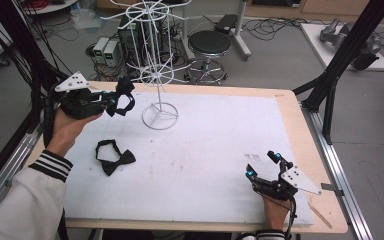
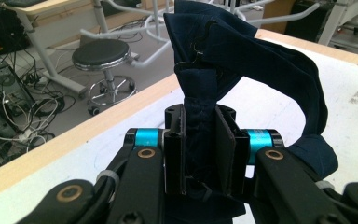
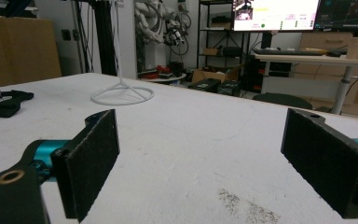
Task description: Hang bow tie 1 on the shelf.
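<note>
Left tongs [image 1: 114, 101]: pinching a dark bow tie [image 1: 122, 95], raised at 9 o'clock of the rack [image 1: 156, 75]; unhung
Right tongs [image 1: 265, 165]: spread, resting on bench [image 1: 205, 150]
Left to do: second bow tie [image 1: 114, 157] lies at 7 o'clock of rack

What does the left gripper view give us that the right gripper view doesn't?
Left gripper view: the left tool shut on a dark navy fabric bow tie, with a round black stool on the floor beyond the table edge.
Right gripper view: the right tool open and holding nothing, a second black bow tie lying flat, lit monitors.
Both: the white table mat and the white wire display stand.
</note>
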The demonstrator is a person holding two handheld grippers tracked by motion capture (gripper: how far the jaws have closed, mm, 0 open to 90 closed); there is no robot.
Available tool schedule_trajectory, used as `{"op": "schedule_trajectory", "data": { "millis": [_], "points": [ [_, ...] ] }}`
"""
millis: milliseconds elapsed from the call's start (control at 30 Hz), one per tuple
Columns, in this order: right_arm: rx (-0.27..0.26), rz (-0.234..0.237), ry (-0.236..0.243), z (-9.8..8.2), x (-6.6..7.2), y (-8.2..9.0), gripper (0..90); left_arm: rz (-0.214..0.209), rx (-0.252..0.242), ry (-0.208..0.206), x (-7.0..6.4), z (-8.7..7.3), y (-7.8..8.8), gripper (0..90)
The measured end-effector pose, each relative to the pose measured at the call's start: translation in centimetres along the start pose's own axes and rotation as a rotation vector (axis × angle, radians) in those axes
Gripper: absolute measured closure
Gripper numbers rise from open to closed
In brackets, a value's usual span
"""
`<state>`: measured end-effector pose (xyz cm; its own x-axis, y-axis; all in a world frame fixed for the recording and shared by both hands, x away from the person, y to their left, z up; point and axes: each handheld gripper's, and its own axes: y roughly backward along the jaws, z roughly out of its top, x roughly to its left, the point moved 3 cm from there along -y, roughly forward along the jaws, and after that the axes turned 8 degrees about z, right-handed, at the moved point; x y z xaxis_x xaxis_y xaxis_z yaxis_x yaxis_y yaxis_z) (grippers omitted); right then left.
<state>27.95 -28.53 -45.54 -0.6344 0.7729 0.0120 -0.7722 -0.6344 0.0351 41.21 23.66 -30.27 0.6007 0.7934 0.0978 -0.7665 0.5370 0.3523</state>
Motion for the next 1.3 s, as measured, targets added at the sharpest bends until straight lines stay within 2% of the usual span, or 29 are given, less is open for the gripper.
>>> {"op": "schedule_trajectory", "data": {
  "millis": [167,467,1300],
  "points": [
    [0.001,-0.001,-0.004,0.0,0.0,0.0,10.8,-0.005,-0.004,-0.010,-0.4,0.6,-0.4,74.7],
    [0.000,-0.001,-0.001,0.0,0.0,0.0,10.8,-0.006,-0.010,-0.002,-0.7,0.8,-1.0,74.7],
    [0.000,0.000,-0.003,0.0,0.0,0.0,10.8,0.021,-0.012,0.025,-1.4,0.5,-3.7,74.7]
  ]
}}
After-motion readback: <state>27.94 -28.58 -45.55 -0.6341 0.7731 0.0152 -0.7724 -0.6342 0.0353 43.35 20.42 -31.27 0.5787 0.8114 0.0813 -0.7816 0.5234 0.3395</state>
